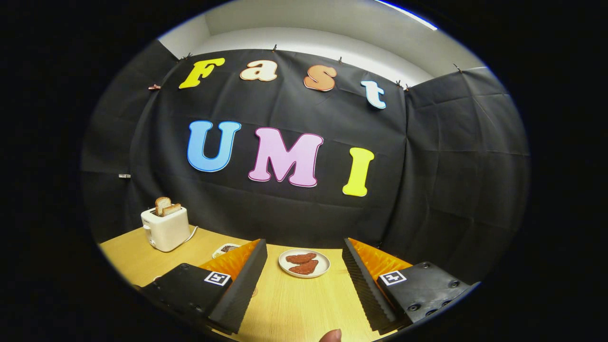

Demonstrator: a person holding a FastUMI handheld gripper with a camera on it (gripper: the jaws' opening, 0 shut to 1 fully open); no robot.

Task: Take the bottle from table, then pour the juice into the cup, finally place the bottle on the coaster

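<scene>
While the gripper (pixel 304 280) hangs over the wooden table (pixel 294 304), its jaws stand spread wide with nothing between them. At 12 o'clock beyond the fingers: white plate (pixel 304 263) with two reddish-brown pieces. At 10 o'clock: white toaster (pixel 165 229) holding toast. Behind the left finger (pixel 240 285), a small dish (pixel 227 249), possibly the coaster. Fingertip (pixel 330 336) at 6 o'clock.

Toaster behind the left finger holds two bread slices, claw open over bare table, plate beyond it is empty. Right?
Not quite. The plate is not empty: the gripper view shows two reddish-brown pieces of food on it. The rest stands: toaster with two slices, claw open over the table.
</scene>
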